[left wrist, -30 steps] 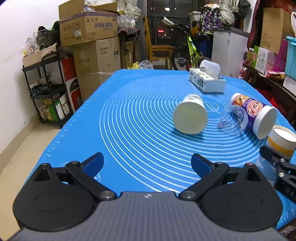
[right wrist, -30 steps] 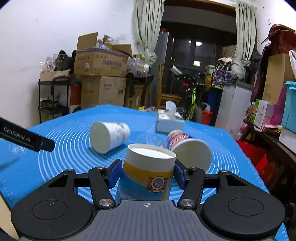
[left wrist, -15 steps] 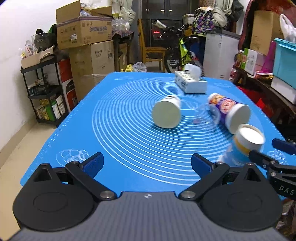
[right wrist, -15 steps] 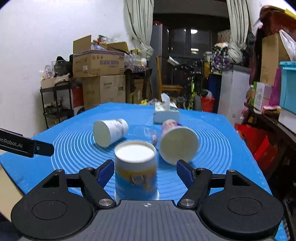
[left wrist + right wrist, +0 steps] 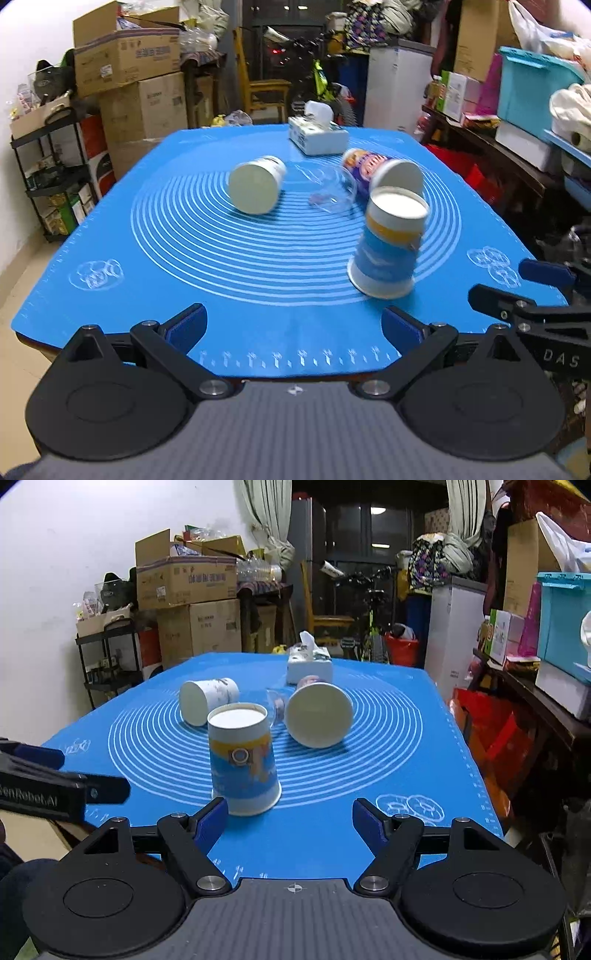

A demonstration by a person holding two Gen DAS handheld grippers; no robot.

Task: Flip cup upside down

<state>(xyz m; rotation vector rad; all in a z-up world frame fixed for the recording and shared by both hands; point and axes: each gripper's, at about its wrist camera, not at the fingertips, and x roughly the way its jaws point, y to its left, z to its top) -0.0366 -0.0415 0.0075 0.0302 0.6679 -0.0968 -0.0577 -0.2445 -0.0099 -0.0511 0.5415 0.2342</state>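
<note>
Blue-and-yellow paper cup stands inverted on blue silicone mat; right gripper released, left gripper likewise empty; withdraw straight back, avoiding the rim.

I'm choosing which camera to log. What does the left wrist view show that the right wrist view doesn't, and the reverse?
Only the left view shows the purple print on the cup lying behind the flipped cup, and the right tool's fingers. Only the right view shows the left tool's finger at its left edge. Both show the flipped cup standing free, the white cup on its side, the tissue box and the blue mat.
</note>
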